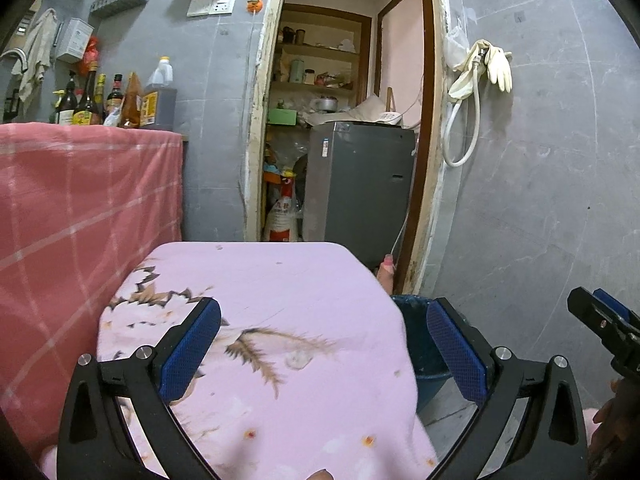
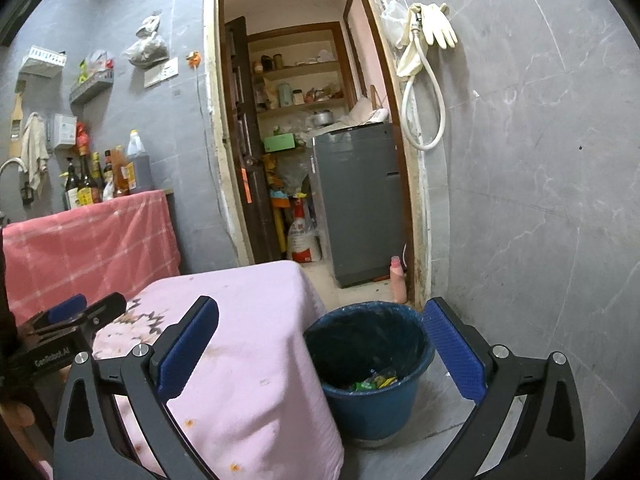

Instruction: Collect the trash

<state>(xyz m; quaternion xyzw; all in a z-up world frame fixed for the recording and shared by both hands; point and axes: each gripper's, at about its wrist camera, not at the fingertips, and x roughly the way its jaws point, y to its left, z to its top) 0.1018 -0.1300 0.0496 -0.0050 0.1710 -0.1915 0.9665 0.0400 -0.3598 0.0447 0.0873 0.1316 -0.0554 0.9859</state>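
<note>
A dark blue bucket (image 2: 372,412) stands on the floor beside a table draped in pink flowered cloth (image 2: 248,300). Colourful wrappers (image 2: 374,381) lie at its bottom. My right gripper (image 2: 320,348) is open above and in front of the bucket, with nothing between its blue pads. My left gripper (image 1: 324,344) is open over the pink cloth (image 1: 260,280), also with nothing between its fingers. In the left wrist view only a slice of the bucket (image 1: 420,344) shows past the table's corner. Each gripper appears at the edge of the other's view: the right gripper (image 1: 604,320) and the left gripper (image 2: 80,316).
A counter under red checked cloth (image 1: 80,200) carries several bottles (image 1: 100,100) on the left. Straight ahead, a doorway opens onto a grey appliance (image 2: 360,200) and shelves. A pink bottle (image 2: 397,278) stands by the door frame. Gloves and a hose (image 2: 424,40) hang on the grey wall.
</note>
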